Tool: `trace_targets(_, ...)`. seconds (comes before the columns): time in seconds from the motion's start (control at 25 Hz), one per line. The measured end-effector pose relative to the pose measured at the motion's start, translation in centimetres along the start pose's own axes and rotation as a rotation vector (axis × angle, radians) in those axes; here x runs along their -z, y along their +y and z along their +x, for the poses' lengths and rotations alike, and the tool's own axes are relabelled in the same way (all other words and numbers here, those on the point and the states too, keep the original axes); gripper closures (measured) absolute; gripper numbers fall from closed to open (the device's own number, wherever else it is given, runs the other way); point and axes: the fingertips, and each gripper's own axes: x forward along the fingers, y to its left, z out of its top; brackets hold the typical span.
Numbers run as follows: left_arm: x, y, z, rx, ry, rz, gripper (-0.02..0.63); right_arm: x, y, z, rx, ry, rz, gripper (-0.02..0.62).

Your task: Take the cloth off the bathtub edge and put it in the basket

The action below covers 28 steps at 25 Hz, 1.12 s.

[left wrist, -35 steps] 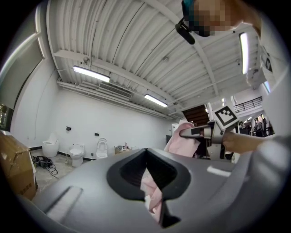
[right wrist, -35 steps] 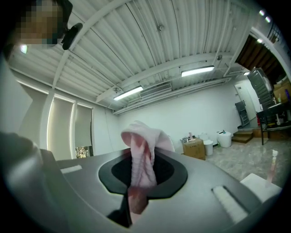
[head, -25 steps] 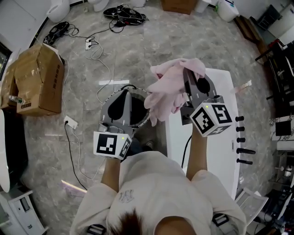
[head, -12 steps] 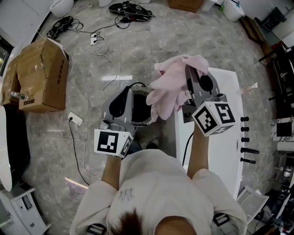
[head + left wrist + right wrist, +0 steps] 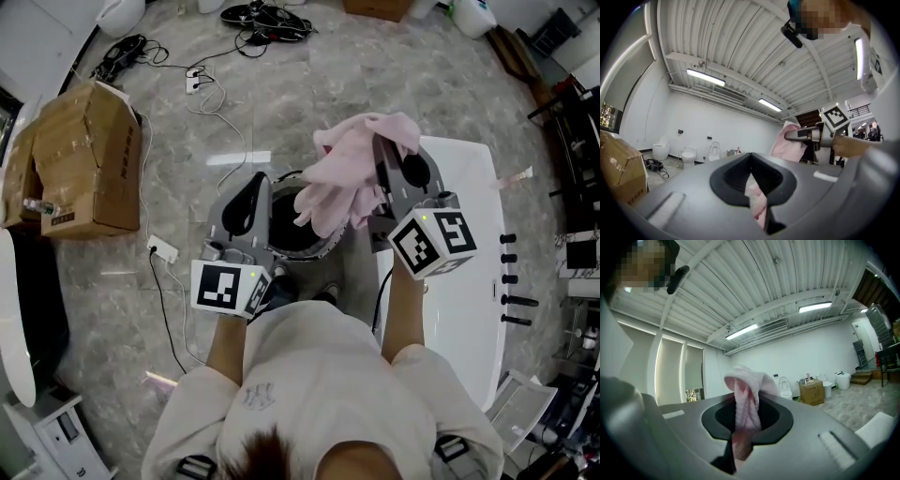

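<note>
Grey marbled floor point(image 5: 281, 103) runs under everything, and against it the scene has slid. Compared with a second ago, the white bathtub point(image 5: 455, 300) sits further to the right of the head view. The dark round basket point(image 5: 314, 251) has come in under the hands. The pink cloth point(image 5: 342, 183), which then overlapped the bathtub's left edge, now hangs clear of it over the basket's opening. I judge the lift off the bathtub done and the carry nearly over. What remains is to lower or let go of the cloth so that it drops inside the rim rather than draping across it. Nearest, the left forearm point(image 5: 225, 352) and the right forearm point(image 5: 401, 314) reach straight forward from the torso, roughly parallel. Each gripper is held about level and points away from the body. Just ahead, the left gripper point(image 5: 253, 180) rides over the basket's left rim, its jaws drawn together on a thin fold of the cloth that shows in the slit in its own view. A little further out, the right gripper point(image 5: 382, 148) sits by the bathtub's left edge. Its jaws are pinched narrow on the bunched upper part of the cloth, which mounds over the tips and trails down toward the basket. Beyond, the basket stands on the floor just beside the bathtub. Farther off, a cardboard box point(image 5: 89, 159) sits at the left and cables point(image 5: 262, 14) lie at the far side.
</note>
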Motion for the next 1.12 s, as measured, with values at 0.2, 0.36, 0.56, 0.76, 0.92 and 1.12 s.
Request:
trace_targets(0.2, 0.0, 2.2, -0.2, 0.011, -0.003, -0.01, 0.592, 0.5, 2.2, 1.8, -0.009, 0.004, -0.007, 0.554)
trace_targets(0.36, 0.0, 3.5, -0.5, 0.01, -0.005, -0.011, 0.593, 0.8, 3.7, 2.9, -0.019, 0.004, -0.007, 0.554)
trace_targets(0.56, 0.0, 4.9, -1.4, 0.001, -0.007, -0.003, 0.594, 1.3, 5.9, 4.4, -0.057, 0.006, -0.01, 0.554)
trace_targets(0.76, -0.7, 6.1, -2.1, -0.022, -0.017, 0.006, 0.592, 1.4, 7.9, 5.7, -0.105, 0.011, -0.001, 0.554)
trace_targets(0.92, -0.9, 7.0, -2.6, -0.041, -0.022, 0.009, 0.593, 1.9, 9.3, 6.6, -0.138, 0.019, 0.005, 0.554)
trace_targets(1.12, -0.5, 7.5, -2.7, -0.051, -0.016, 0.008, 0.594, 4.0, 9.5, 7.1, -0.145, 0.066, 0.025, 0.554)
